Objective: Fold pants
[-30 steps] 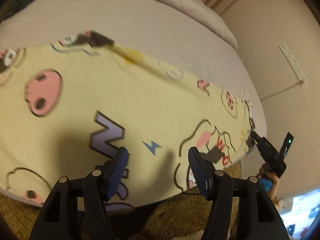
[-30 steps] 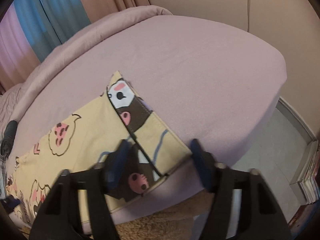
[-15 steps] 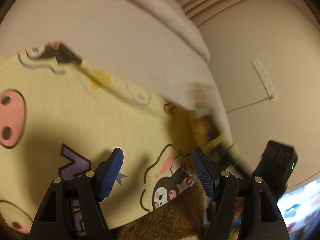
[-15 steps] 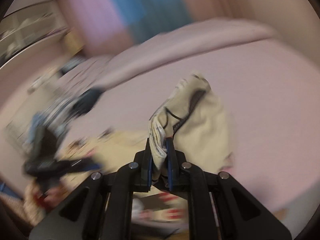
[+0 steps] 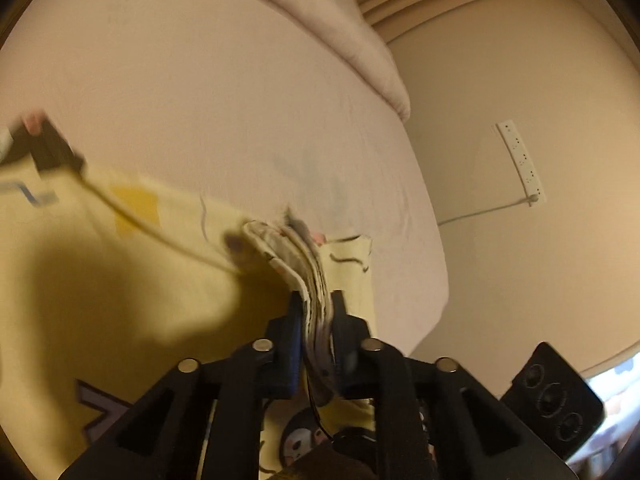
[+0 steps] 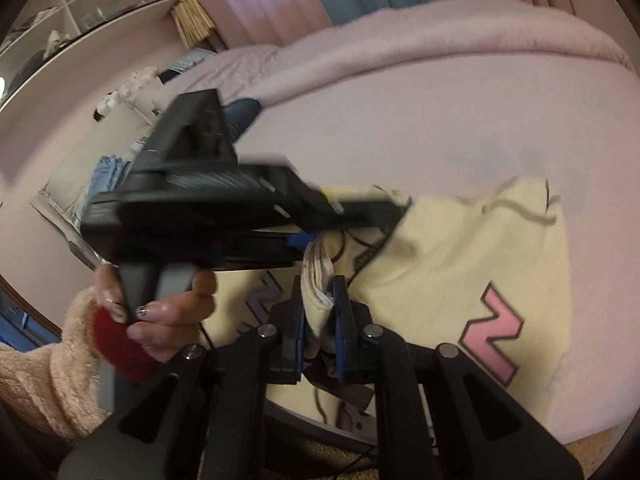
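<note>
Both grippers are clamped on bunched edges of the yellow pants [image 5: 120, 280], low centre: left gripper [image 5: 314, 312], jaws just closed, right gripper [image 6: 318, 308]. Soft, limp cloth; those look like hems.

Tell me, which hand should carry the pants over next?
Probably the left. Both pairs of jaws have just been closing on the pants; the left gripper holds a thick stack of edges with bare bed ahead, while the right gripper is crowded behind the left one.
</note>
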The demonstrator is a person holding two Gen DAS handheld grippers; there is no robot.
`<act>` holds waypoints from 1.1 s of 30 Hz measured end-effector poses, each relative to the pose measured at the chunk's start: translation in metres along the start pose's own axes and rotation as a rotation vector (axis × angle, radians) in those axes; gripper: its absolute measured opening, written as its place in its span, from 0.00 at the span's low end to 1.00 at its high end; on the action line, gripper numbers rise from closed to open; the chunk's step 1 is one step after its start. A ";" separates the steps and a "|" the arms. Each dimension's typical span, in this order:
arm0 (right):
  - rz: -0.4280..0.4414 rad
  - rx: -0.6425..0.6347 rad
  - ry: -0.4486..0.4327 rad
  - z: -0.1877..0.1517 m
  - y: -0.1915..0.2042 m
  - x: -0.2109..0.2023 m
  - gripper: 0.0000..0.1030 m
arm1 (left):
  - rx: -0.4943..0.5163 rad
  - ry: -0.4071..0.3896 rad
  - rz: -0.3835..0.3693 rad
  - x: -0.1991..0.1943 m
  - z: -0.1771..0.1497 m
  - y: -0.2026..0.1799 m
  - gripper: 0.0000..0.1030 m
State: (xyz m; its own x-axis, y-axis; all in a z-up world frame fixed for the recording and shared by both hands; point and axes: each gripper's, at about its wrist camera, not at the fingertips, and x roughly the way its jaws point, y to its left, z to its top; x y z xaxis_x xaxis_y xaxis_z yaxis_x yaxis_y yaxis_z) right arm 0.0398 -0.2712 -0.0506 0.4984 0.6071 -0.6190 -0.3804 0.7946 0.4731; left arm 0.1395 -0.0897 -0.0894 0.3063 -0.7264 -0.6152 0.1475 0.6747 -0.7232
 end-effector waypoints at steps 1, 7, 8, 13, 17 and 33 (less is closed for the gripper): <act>0.002 -0.013 -0.003 0.000 0.007 0.000 0.12 | 0.020 -0.027 0.016 -0.010 -0.002 -0.004 0.07; 0.109 -0.052 0.018 0.002 0.044 0.037 0.12 | 0.156 -0.126 0.279 -0.041 -0.008 0.004 0.07; 0.113 -0.048 0.035 0.000 0.047 0.049 0.12 | 0.150 -0.116 0.344 -0.038 -0.007 0.016 0.07; 0.052 -0.058 0.209 -0.012 0.057 0.115 0.19 | 0.095 -0.032 0.439 -0.018 -0.004 0.050 0.07; 0.044 -0.066 0.219 -0.012 0.061 0.109 0.42 | 0.125 -0.035 0.492 -0.023 0.003 0.036 0.22; -0.412 -0.077 0.171 -0.051 0.023 0.060 0.64 | 0.246 -0.048 0.502 0.000 -0.078 0.013 0.28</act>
State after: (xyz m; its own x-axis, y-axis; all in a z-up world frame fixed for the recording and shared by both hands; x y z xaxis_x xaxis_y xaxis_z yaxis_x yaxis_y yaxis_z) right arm 0.0213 -0.2169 -0.1089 0.4873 0.2259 -0.8435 -0.2374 0.9638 0.1210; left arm 0.0681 -0.0915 -0.1234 0.4372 -0.3050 -0.8461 0.1859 0.9511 -0.2468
